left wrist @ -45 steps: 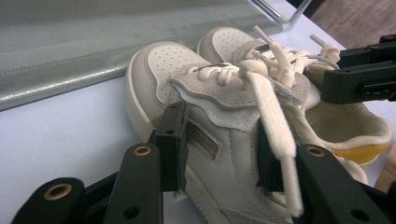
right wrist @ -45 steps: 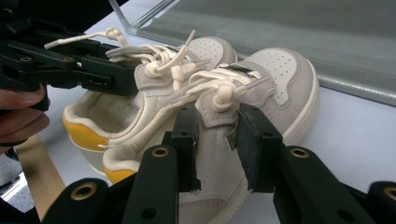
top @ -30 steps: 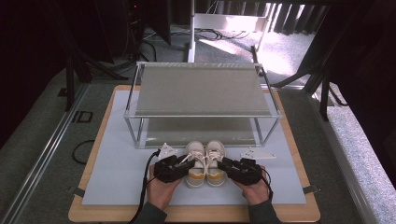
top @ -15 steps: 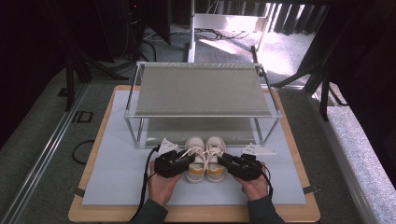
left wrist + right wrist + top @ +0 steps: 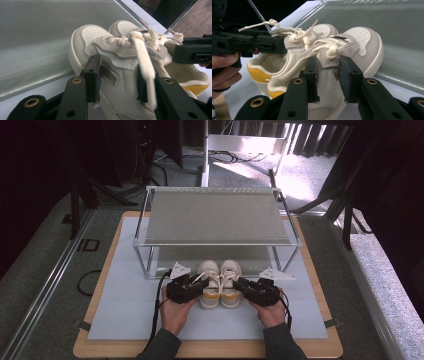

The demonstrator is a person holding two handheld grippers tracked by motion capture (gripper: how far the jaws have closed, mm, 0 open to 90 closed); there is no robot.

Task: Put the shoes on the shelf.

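A pair of small cream and grey sneakers with yellow heel lining sits side by side in front of the rack. My left gripper is shut on the left shoe; in the left gripper view the pads clamp its side and laced tongue. On the right shoe my right gripper is shut, with its pads squeezing the shoe's upper below the knot. Toes point toward the rack. Whether the soles touch the mat I cannot tell.
A metal-framed rack with a grey mesh top shelf and a lower shelf stands just beyond the shoes. A pale mat covers a wooden board. Loose laces hang between the shoes. Dark floor and stands surround the table.
Both hands, with the shoes in their grip, have edged slightly away from the person toward the rack. The jaws look unchanged.
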